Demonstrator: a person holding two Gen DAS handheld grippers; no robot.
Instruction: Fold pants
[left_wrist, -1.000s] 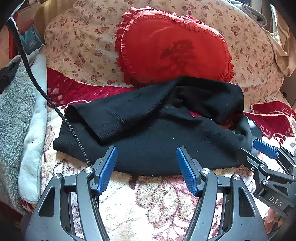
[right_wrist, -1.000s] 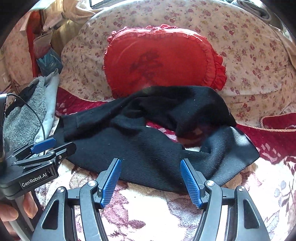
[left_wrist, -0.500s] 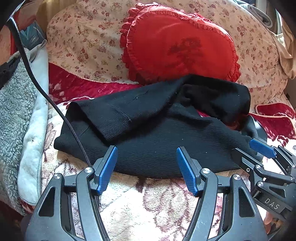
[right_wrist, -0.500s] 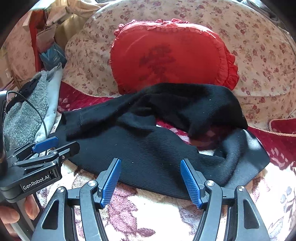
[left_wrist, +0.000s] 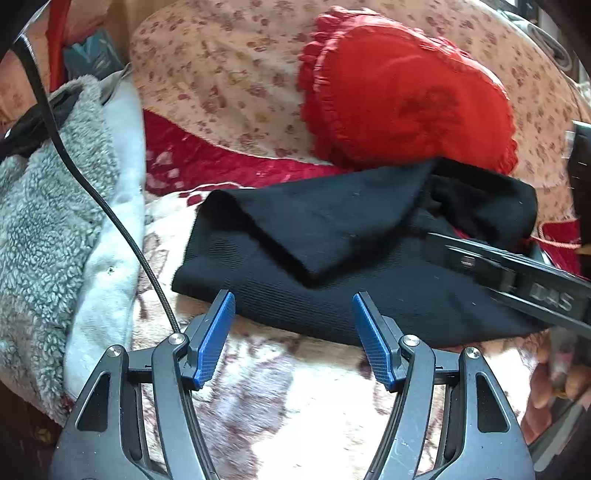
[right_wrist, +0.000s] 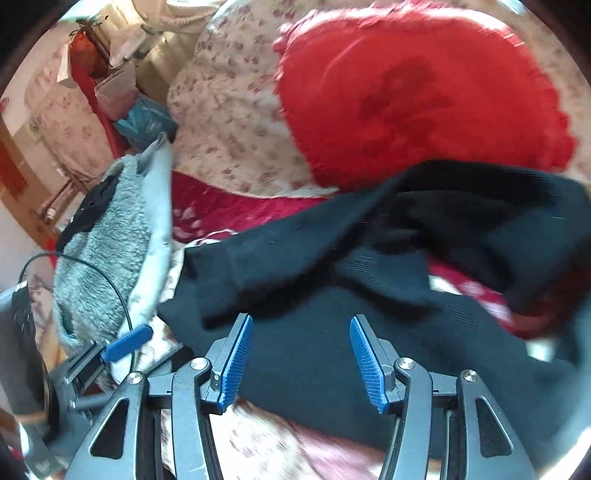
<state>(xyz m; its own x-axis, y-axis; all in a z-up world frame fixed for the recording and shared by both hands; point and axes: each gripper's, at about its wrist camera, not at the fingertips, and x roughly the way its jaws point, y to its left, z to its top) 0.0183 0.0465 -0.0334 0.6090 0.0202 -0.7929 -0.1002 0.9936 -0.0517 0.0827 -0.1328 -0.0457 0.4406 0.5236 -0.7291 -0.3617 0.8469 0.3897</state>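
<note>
Black knit pants (left_wrist: 332, 251) lie crumpled across a floral bedspread (left_wrist: 280, 387), one leg folded over the other. My left gripper (left_wrist: 293, 332) is open and empty, its blue pads at the pants' near edge. In the right wrist view the pants (right_wrist: 314, 332) fill the middle and my right gripper (right_wrist: 301, 354) is open and empty, right over the fabric. The right gripper also shows in the left wrist view (left_wrist: 517, 280), reaching over the pants from the right. The left gripper's blue fingertip (right_wrist: 127, 343) shows at lower left of the right wrist view.
A red frilled pillow (left_wrist: 406, 99) leans on a floral cushion (left_wrist: 229, 81) behind the pants. A grey fleece blanket (left_wrist: 48, 221) is piled on the left, with a black cable (left_wrist: 110, 218) across it. A red quilt (left_wrist: 207, 162) lies under the pants' far edge.
Both grippers have moved forward and left toward the pants. The right gripper now hangs over the fabric, and its view is blurred by motion. Both stay open.
</note>
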